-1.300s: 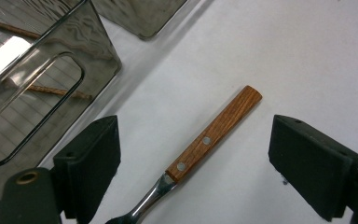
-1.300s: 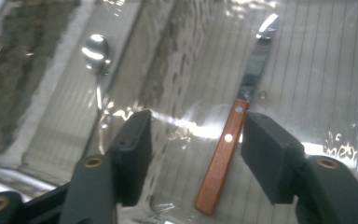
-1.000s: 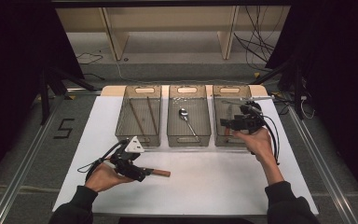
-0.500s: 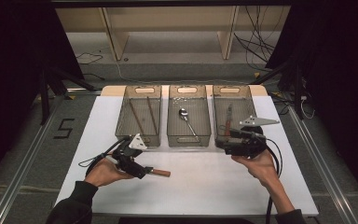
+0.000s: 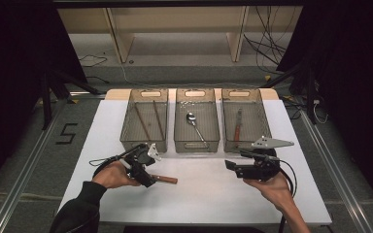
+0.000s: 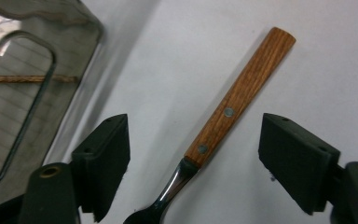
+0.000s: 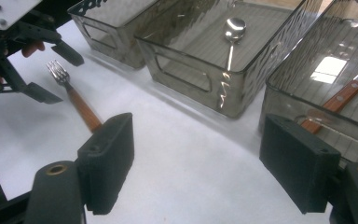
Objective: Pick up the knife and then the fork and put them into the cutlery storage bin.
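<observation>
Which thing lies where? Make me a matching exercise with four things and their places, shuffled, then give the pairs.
Things:
1. fork
2. spoon
3. knife
4. wooden sticks

Places:
A. right bin
B. white table, outside the bins
C. left bin
D. middle bin

Pairs: 1-B; 2-D; 3-A; 4-C
</observation>
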Demonstrator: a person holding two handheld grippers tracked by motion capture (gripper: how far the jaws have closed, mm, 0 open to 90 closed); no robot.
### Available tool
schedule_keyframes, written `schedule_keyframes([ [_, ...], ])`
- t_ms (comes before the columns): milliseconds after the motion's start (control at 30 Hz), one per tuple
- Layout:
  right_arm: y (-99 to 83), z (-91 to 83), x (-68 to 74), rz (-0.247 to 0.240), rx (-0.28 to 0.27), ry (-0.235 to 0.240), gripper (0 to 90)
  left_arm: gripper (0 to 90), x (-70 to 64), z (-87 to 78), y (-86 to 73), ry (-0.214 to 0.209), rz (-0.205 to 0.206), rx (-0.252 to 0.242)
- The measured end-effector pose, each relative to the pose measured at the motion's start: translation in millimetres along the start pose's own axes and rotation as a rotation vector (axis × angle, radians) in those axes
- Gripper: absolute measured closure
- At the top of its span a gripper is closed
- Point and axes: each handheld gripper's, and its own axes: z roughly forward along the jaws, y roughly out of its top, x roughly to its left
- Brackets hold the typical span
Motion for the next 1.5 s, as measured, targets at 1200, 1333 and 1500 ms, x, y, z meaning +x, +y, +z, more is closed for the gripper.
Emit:
schedule_keyframes([
  [1200,-9.7,-1.4,9.9,-0.014,0.007,0.035,26.6,66.9,0.5,17.9,8.8,-0.11,0.171,0.184],
  [1333,-9.8,-1.5,9.8,-0.013,0.01,0.035,26.6,71.2,-1.5,17.6,8.6,-0.111,0.201,0.184],
  [1500,-9.8,-0.8,11.0,-0.012,0.012,0.036,26.6,74.5,-3.2,17.1,8.0,-0.118,0.224,0.182],
])
